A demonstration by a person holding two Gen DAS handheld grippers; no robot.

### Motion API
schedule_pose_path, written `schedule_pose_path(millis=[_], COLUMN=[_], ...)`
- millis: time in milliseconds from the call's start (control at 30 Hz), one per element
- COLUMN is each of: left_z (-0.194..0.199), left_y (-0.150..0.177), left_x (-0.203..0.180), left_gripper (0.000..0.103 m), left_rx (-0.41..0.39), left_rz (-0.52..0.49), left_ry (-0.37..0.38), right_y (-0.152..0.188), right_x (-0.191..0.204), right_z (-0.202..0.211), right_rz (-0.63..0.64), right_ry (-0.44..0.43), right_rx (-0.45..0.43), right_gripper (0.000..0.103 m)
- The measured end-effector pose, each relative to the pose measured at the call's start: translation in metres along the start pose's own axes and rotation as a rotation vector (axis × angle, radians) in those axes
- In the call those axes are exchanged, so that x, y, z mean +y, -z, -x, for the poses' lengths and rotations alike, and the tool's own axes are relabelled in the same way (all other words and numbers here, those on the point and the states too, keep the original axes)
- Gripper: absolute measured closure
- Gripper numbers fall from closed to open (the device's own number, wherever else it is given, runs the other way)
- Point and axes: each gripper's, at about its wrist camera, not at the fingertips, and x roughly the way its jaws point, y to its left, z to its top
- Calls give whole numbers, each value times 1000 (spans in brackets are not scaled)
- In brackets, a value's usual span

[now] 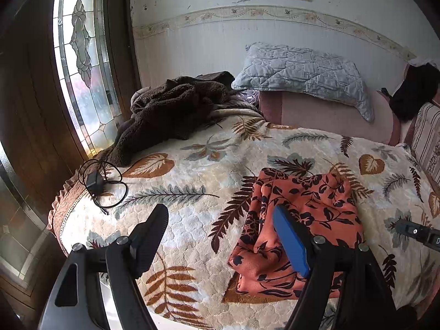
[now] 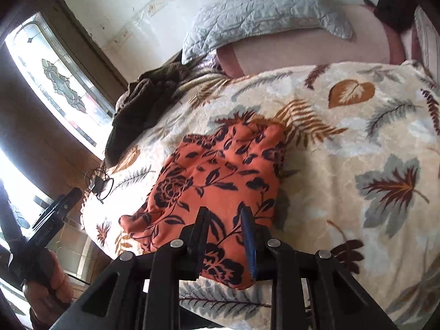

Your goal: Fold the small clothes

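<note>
An orange garment with a black flower print [image 1: 302, 220] lies folded in a compact pile on the leaf-patterned bedspread [image 1: 192, 192]. It also shows in the right wrist view [image 2: 220, 181]. My left gripper [image 1: 220, 217] is open and empty above the bedspread, its blue-padded finger over the garment's left part. My right gripper [image 2: 224, 217] hovers over the garment's near edge with its fingers a narrow gap apart and no cloth pinched between them. The right gripper's tip shows at the right edge of the left wrist view [image 1: 412, 232].
A brown fleece garment [image 1: 170, 110] is heaped at the back left. A black charger with cable [image 1: 96, 184] lies near the bed's left edge. A grey quilted pillow [image 1: 299, 74] and a pink bolster [image 1: 330, 115] lie by the wall. A stained-glass door [image 1: 82, 55] stands left.
</note>
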Motion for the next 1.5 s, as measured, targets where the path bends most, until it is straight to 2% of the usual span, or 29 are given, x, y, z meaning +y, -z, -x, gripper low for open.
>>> schedule_pose_path(millis=[33,133,200,300,400,500,667,833,933,1000,1100,1200,1267,1367,1433,1500], left_z=[0,-3,-8,-20,-36,-53,-79,-100,-113,-123,-129,-130,-132,-137,-143,-154], left_y=[-3,-8,-11,-15,-17,-17,-16,-9,5,18,35,40,38,29,23,22], left_x=[-1,-2,-4,-6,-9,-10,-11,-4,14,25,32,29,26,15,6,-3], left_gripper=[23,18,16,16,16,16,16,16,16,16,16,16,16,15,15,15], left_rx=[-3,-10,-13,-3,13,33,67,115,174,235,303,335,353,368,399,450], left_rz=[2,10,3,0,-9,-17,-21,-23,14,41,77,100,129,117,95,86], left_ry=[3,5,0,-4,-8,-10,-23,-24,-34,-24,40,145,213,272,305,372], right_y=[-4,-13,-17,-22,-23,-20,-12,-8,-2,0,2,7,10,9,7,5], right_x=[-5,-24,-38,-61,-76,-76,-61,-16,12,12,-10,-32,-42,-53,-55,-59], right_z=[8,32,44,48,39,13,-37,-42,-40,-43,-55,-67,-76,-89,-97,-105], right_rz=[1,-14,-16,-53,-97,-111,-107,9,135,143,56,-20,-69,-136,-166,-199], right_ry=[24,71,123,146,112,76,22,-60,-36,-27,-15,-20,-36,-86,-107,-138], right_rx=[-20,-92,-125,-124,-105,-64,-6,-14,-17,-12,25,64,89,104,106,118], right_gripper=[69,30,30,30,30,30,30,30,30,30,30,30,30,30,30,30])
